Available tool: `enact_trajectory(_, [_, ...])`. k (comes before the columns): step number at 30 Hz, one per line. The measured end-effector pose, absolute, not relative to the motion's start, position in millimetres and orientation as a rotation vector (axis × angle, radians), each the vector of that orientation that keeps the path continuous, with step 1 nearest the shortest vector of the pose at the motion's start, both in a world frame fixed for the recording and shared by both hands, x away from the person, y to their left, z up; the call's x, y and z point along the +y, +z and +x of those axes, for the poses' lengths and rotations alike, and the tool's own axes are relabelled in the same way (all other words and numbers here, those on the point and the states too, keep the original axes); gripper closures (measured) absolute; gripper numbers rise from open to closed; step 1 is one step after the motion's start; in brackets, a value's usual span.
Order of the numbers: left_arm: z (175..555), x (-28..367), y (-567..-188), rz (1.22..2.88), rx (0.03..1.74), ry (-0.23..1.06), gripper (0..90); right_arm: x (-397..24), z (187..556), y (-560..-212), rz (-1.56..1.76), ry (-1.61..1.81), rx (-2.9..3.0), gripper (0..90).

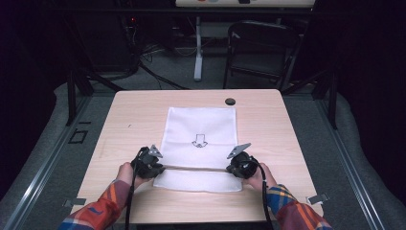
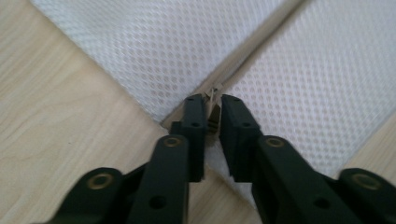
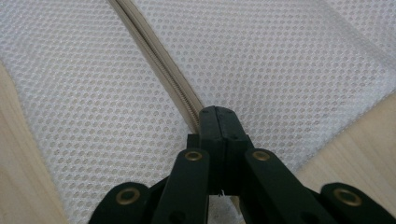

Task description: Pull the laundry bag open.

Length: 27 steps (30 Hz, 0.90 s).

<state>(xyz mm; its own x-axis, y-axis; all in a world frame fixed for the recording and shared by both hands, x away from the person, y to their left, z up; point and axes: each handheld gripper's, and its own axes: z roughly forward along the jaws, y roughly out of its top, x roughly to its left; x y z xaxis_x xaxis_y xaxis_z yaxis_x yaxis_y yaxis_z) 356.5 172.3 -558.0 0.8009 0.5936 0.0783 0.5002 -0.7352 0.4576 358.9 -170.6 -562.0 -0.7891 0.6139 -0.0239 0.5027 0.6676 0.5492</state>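
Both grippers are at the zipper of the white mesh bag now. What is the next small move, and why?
Probably the left gripper should draw the zipper pull along the zipper toward the right gripper. Its jaws are pinched on the small metal pull at the left end of the mesh bag, while the right gripper's jaws are closed on the zipper line, apparently anchoring the far end.

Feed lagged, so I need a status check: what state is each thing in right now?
mesh bag: lying flat on the table.
zipper: closed along the visible stretch.
zipper pull: pinched between the left gripper's jaws.
left gripper: shut on the pull.
right gripper: shut, pinching the bag at the zipper.
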Motion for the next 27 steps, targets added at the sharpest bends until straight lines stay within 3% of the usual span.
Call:
enact_trajectory(3, [355,169,-557,2.585,0.818,0.339,85.4,-171,359,-562,0.907,0.78,2.677,90.0])
enact_trajectory(27, [359,197,-547,2.469,1.049,0.22,86.7,-171,359,-562,0.916,0.798,2.676,90.0])
